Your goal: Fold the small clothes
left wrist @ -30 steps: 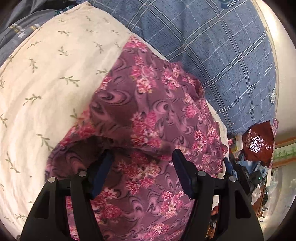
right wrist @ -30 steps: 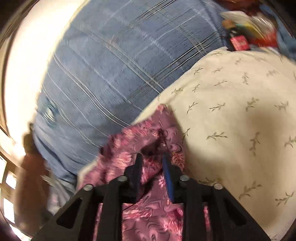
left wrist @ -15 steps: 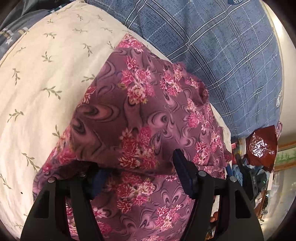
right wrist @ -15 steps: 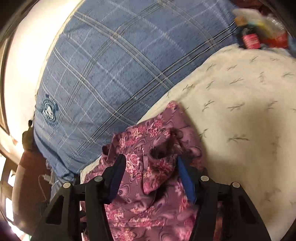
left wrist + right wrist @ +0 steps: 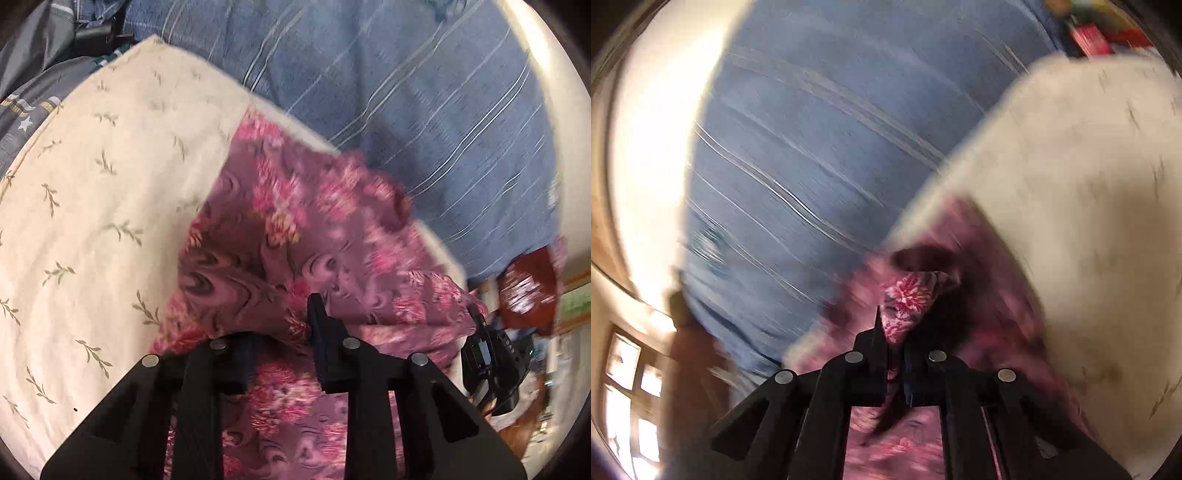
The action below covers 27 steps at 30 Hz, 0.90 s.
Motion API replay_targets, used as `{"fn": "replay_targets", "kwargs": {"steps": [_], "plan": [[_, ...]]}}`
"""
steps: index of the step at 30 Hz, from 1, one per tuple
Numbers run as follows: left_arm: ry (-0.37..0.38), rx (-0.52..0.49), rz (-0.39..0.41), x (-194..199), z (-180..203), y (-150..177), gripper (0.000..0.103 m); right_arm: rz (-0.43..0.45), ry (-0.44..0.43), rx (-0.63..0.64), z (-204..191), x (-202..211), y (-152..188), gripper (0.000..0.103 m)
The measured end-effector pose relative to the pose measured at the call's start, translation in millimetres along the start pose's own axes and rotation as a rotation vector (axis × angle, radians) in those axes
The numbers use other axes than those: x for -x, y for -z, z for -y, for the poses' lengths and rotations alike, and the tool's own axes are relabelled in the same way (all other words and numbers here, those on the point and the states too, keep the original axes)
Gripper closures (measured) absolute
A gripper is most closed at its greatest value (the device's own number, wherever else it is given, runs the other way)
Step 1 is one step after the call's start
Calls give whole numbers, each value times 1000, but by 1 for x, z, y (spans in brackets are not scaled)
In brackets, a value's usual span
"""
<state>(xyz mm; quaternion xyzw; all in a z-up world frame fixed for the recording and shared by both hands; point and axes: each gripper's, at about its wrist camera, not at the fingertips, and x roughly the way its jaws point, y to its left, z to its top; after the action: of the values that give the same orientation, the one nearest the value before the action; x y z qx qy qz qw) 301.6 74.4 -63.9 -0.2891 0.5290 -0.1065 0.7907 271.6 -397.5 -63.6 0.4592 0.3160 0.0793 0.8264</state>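
A small purple garment with pink flowers point(image 5: 314, 236) lies on a cream cloth with a leaf print point(image 5: 96, 206). My left gripper point(image 5: 284, 332) has its jaws narrowed around a raised fold of the garment; its left finger is hidden under the cloth. In the right wrist view, which is blurred by motion, my right gripper point(image 5: 892, 343) is shut on a corner of the same garment point(image 5: 908, 299), which sticks up between the fingers.
A blue plaid fabric point(image 5: 424, 92) covers the surface beyond the cream cloth and also shows in the right wrist view point(image 5: 820, 140). A dark red foil packet point(image 5: 528, 291) and clutter sit at the right edge. A grey cloth with stars point(image 5: 26, 110) lies far left.
Both grippers were open around the garment half a second ago. Both have closed on folds of it, and the right one is moving fast.
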Motion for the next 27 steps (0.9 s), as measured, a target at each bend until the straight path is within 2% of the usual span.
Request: {"fn": "replay_targets", "kwargs": {"steps": [2, 3, 6, 8, 9, 10, 11, 14, 16, 17, 19, 20, 21, 22, 23, 25, 27], "plan": [[1, -7, 6, 2, 0, -1, 80, 60, -6, 63, -11, 20, -7, 97], [-11, -14, 0, -1, -1, 2, 80, 64, -2, 64, -8, 23, -6, 98], [-110, -31, -41, -16, -9, 15, 80, -22, 79, 21, 18, 14, 13, 97], [-67, -10, -52, -11, -21, 24, 79, -82, 116, -36, 44, 7, 30, 100], [-59, -9, -60, -8, -23, 26, 79, -83, 91, -60, 52, 9, 35, 100], [-44, -8, -72, -1, -25, 28, 78, -81, 72, -65, 52, 14, 36, 97], [-15, -4, -82, 11, -29, 33, 78, -85, 82, -52, 47, 18, 36, 90], [30, -23, -58, 36, -29, 41, 76, -35, 95, 24, 27, 39, 32, 90], [23, -33, -2, 50, -24, 37, 64, 33, 98, 80, 14, 50, 35, 89], [-1, -61, 32, 51, -18, 31, 55, 54, 101, 107, 9, 52, 37, 88], [-76, -90, 49, 38, -12, 21, 54, 26, 120, 145, 8, 42, 41, 87], [-122, -104, 7, 18, -12, 17, 54, -10, 156, 164, 12, 32, 43, 86], [-138, -104, -27, 8, -15, 16, 55, -80, 211, 172, 21, 20, 45, 86], [-172, -101, -79, -7, -20, 17, 56, -128, 254, 161, 31, 16, 45, 94], [-197, -131, -53, -8, -17, 20, 55, -109, 223, 138, 35, 20, 45, 93], [-224, -184, -62, 1, -7, 26, 55, -106, 204, 98, 34, 35, 42, 87], [-175, -177, -89, 11, -7, 32, 55, -104, 192, 117, 28, 56, 41, 83]]}}
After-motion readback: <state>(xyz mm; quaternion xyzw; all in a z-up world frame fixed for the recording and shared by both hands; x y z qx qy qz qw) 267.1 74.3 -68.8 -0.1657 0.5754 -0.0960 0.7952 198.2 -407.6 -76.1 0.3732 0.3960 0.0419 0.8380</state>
